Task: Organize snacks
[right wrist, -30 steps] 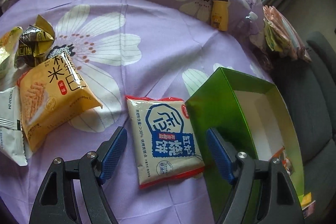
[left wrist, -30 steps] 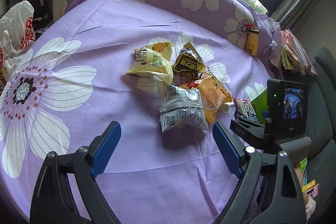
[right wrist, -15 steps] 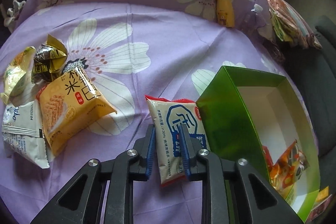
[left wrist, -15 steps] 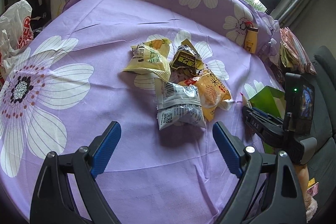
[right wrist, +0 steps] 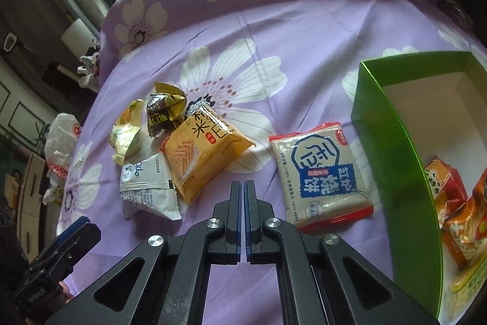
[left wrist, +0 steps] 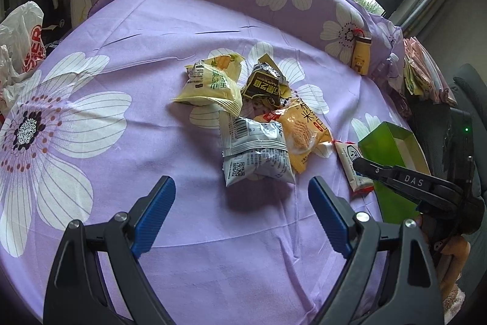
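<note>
My right hand-held gripper (right wrist: pixel 245 188) was pressed fully shut on nothing, so the flat cream-and-blue biscuit packet (right wrist: pixel 321 172) lay ungripped on the purple flowered bedsheet (right wrist: pixel 304 29) beside the green cardboard box (right wrist: pixel 392 148); I judged I should reopen, straddle it squarely, then close, while my left hand-held gripper (left wrist: pixel 240 209) gaped wide, empty.

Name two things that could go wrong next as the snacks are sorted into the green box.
1. The right gripper is shut on nothing; the flat white-and-blue biscuit packet lies beside it on the purple cloth, so another grab may slip off too.
2. That packet sits near the green cardboard box; a low approach could shove its wall.
</note>
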Available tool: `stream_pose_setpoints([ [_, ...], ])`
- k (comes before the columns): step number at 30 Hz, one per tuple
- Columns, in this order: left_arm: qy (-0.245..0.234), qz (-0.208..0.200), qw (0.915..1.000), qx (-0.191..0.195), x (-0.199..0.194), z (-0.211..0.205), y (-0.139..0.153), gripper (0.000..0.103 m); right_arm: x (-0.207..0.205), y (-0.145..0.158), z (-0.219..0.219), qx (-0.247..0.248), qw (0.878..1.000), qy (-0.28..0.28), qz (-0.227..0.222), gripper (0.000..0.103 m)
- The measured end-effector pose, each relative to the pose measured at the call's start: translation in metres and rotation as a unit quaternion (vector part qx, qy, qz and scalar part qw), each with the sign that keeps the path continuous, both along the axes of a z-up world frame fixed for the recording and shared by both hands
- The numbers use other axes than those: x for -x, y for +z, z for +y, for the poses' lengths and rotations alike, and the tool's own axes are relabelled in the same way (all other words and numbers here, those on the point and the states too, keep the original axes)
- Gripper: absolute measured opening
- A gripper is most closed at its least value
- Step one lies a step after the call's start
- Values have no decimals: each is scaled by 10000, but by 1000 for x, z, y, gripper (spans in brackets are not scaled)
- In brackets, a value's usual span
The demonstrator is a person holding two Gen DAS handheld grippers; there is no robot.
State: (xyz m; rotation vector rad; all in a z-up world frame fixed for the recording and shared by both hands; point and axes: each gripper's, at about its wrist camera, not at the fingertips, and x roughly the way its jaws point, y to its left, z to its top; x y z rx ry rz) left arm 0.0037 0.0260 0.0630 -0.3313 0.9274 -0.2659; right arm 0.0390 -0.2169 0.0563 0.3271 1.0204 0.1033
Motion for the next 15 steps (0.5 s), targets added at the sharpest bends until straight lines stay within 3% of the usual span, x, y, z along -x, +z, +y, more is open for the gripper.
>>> stream_pose_setpoints([
  [3,-59,-10,10000,-48,1,-7,0,89,-3,-3,-19,11,9993,-330,174,3],
  [5,-183,-17,9998,-111,2,-15,-1,89,-3,-2,-26,187,9990,-399,104,11],
  [6,-238,-25,9996,-124,2,-19,-1,89,-3,-1,-31,239,9986,-466,93,25],
  [10,-459,19,9989,-97,0,-38,-3,89,-5,-2,-41,-603,9976,-351,47,38],
  [15,-829,3,9963,-227,-5,-71,-3,89,-11,-2,-42,-304,9981,-533,24,39],
])
